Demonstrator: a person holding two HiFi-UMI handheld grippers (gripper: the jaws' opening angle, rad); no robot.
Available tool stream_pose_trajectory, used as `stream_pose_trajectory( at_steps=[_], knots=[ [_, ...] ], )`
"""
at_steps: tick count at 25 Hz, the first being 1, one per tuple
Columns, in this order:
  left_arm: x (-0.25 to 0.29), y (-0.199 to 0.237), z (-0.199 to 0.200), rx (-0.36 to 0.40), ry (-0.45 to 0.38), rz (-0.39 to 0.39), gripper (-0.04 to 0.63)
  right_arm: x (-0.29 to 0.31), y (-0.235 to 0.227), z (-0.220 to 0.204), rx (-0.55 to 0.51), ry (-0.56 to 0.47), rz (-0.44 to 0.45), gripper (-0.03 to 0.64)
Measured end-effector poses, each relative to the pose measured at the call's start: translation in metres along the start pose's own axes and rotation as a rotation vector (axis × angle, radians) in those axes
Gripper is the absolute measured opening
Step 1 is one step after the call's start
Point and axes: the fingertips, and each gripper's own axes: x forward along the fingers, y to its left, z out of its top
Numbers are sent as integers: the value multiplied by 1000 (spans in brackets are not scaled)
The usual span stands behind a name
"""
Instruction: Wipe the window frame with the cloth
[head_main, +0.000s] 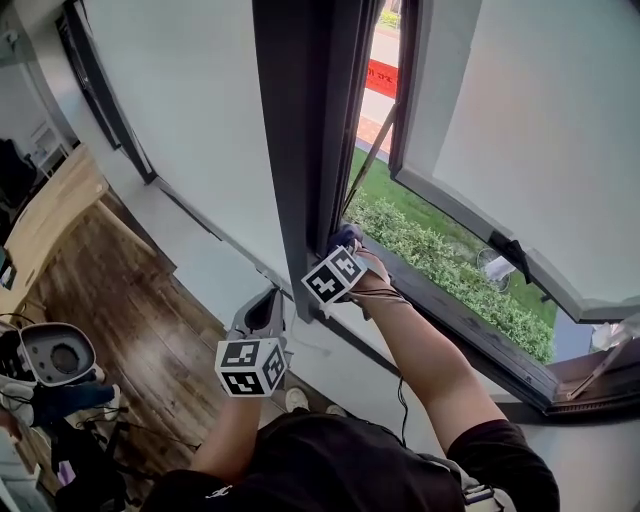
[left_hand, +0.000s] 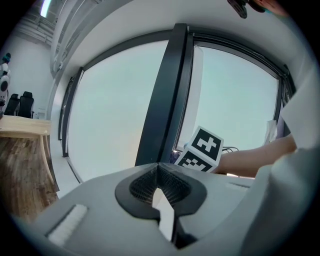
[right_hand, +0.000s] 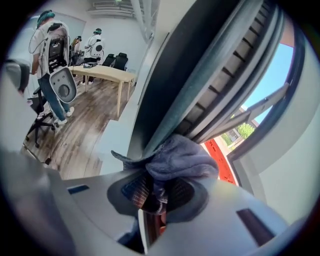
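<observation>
The cloth (right_hand: 181, 156) is clamped in the right tongs (right_hand: 152, 192) and pressed against the dark window frame (head_main: 300, 150). The left tongs (left_hand: 159, 189) are held closed together with nothing between them, nearer and to the left.

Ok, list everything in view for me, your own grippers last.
cloth: one, blue-grey, bunched against the window frame
window frame: one, dark grey, upright at centre
open sash: one, dark-rimmed, swung outward at right
hedge: one, green, outside below the sash
table: one, light wood, far left
floor: one, brown wood, lower left
right gripper: one, grey, shut on the cloth
left gripper: one, grey, shut, empty
</observation>
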Motion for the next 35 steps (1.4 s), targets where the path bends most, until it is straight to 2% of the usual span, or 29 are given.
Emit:
stream_pose_trajectory(
  at_steps=[9,20,22,23,27,30,35],
  knots=[
    [2,-9,0,-6,9,-60,8,-4,1,-10,-5,19,-32,72],
    [8,-32,1,-3,5,-103,8,-29,-9,-52,95,16,-32,72],
    [5,-35,2,3,0,-102,8,-33,-11,-58,144,-6,-21,72],
    [3,-36,3,7,-2,-101,8,-35,-12,-62,203,-20,-9,72],
    [-2,-41,10,22,-22,-96,8,-49,-17,-76,471,-139,30,66],
    [-3,-46,19,33,-41,-97,8,-74,-25,-77,546,-268,-16,64],
    [1,-61,30,53,-55,-122,8,-145,-52,-56,639,-554,-105,63]
  ],
)
